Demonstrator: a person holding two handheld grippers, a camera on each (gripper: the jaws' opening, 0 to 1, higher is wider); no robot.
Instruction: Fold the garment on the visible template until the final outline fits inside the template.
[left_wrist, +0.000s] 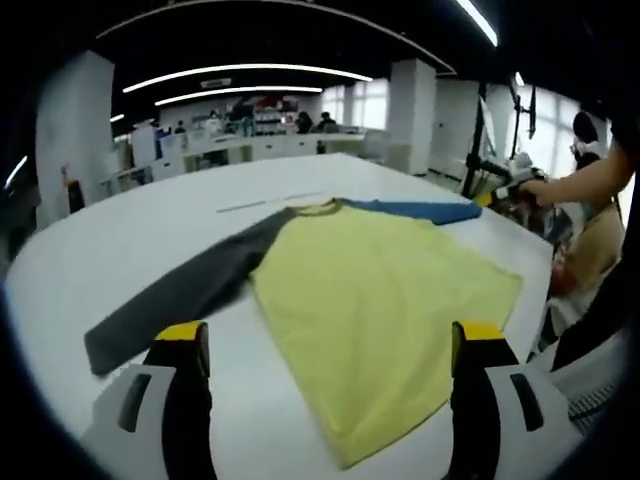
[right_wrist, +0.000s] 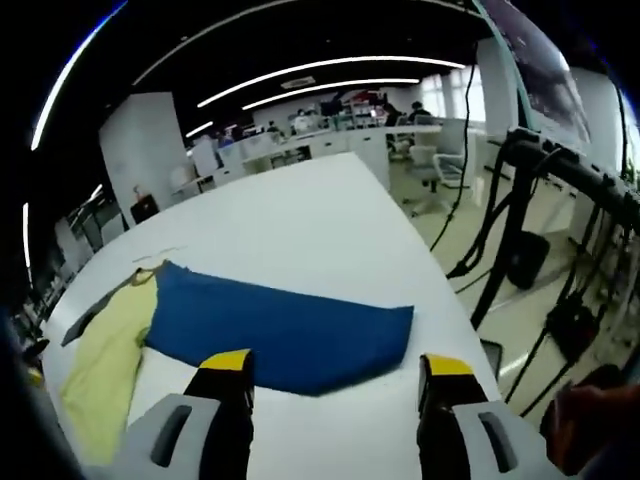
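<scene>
White table (left_wrist: 120, 240) carrying the garment (left_wrist: 370, 290) spread flat mid-frame, grey sleeve (left_wrist: 170, 300) lower left, blue sleeve (right_wrist: 290, 335) centre-low before the right gripper (right_wrist: 335, 400), left gripper (left_wrist: 330, 390) likewise wide and empty (template outline not discernible), folding apparently unstarted, next calling for pinching a sleeve end inward.

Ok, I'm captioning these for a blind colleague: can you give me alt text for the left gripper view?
A yellow shirt with one grey sleeve and one blue sleeve lies spread flat on a white table. The left gripper hovers near its hem, yellow-tipped jaws open and empty. A person's arm reaches in at the right.
</scene>
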